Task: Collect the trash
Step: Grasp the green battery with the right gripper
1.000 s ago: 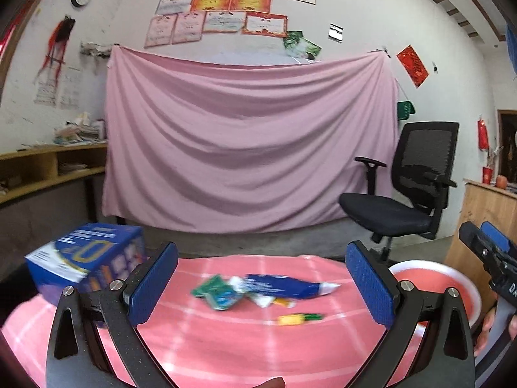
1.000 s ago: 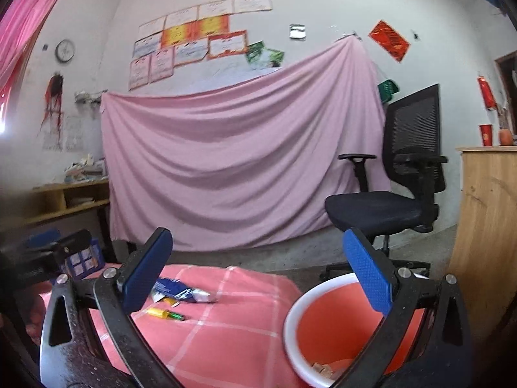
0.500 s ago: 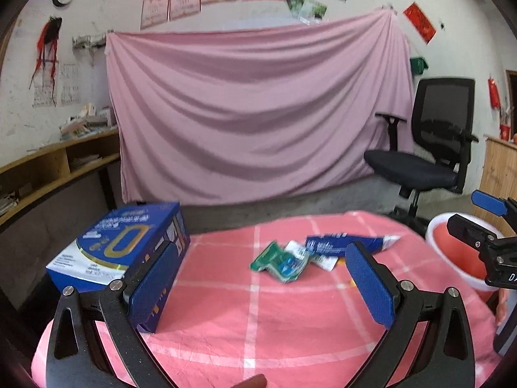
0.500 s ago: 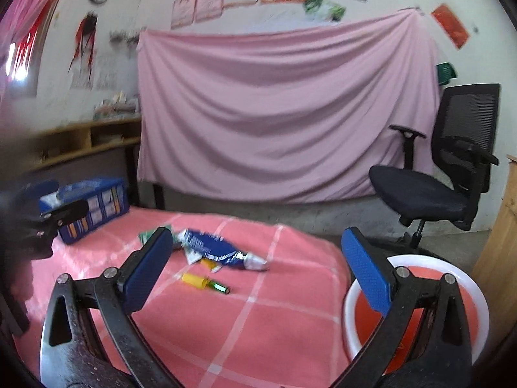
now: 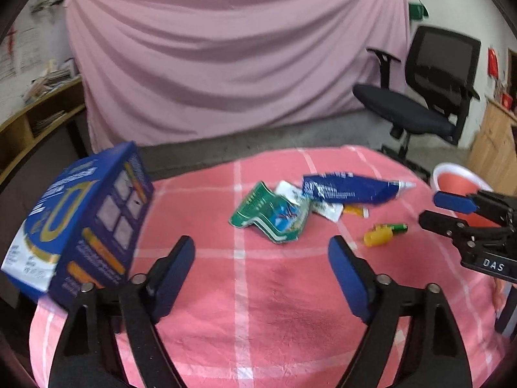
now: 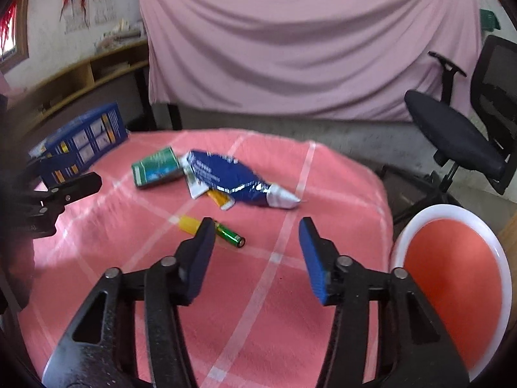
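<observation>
Table under a pink checked cloth, seen from both wrists. Trash heaped mid-table: green packet, blue wrapper, battery with yellow cap lying just apart from the heap. Red bin with white rim beside the table's right edge. Blue box at the left edge.

Left gripper: jaws apart, just narrowed, nothing between them, short of the green packet. Right gripper: jaws apart, just narrowed, empty, near the battery.

For a clean pick: lower until the pads straddle one item only, close squarely across its narrow side, lift clear of the cloth, release over the bin.
</observation>
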